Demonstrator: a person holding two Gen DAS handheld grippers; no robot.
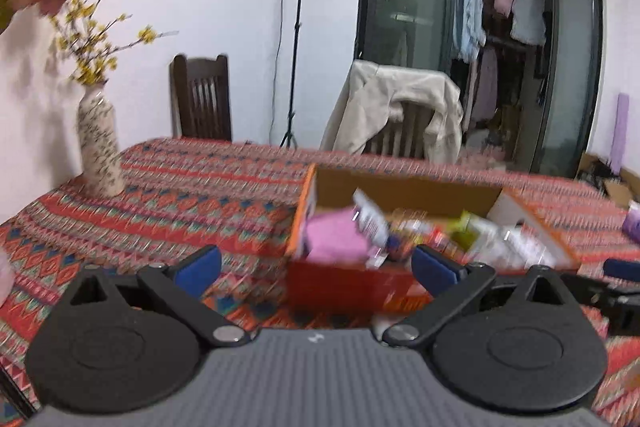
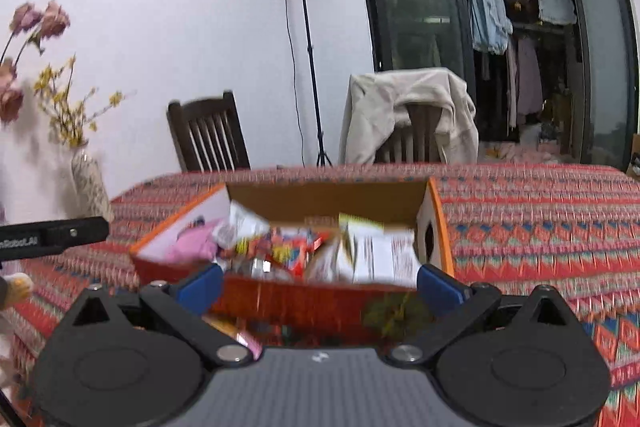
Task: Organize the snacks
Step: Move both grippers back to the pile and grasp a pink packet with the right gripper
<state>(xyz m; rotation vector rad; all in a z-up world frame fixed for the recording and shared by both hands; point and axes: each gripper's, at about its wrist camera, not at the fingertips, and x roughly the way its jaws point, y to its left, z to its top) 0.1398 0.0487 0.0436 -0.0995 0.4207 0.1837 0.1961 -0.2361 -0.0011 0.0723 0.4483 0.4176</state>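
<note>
An open orange cardboard box (image 1: 352, 283) stands on the patterned tablecloth; it also shows in the right wrist view (image 2: 296, 303). Inside lie several snack packets: a pink one (image 1: 336, 237) (image 2: 192, 245), a white one (image 1: 370, 217) (image 2: 384, 257), and colourful ones (image 2: 288, 247). My left gripper (image 1: 316, 267) is open and empty, just before the box's near left corner. My right gripper (image 2: 318, 285) is open and empty, in front of the box's near wall. A pink packet (image 2: 240, 335) and a green packet (image 2: 394, 311) lie on the cloth below the right gripper.
A patterned vase with yellow flowers (image 1: 98, 143) (image 2: 90, 187) stands at the table's far left. Two wooden chairs (image 1: 202, 99) (image 2: 408, 137), one draped with a beige jacket, stand behind the table. A light stand (image 1: 296, 39) is by the wall. A purple item (image 1: 632, 223) lies at the right.
</note>
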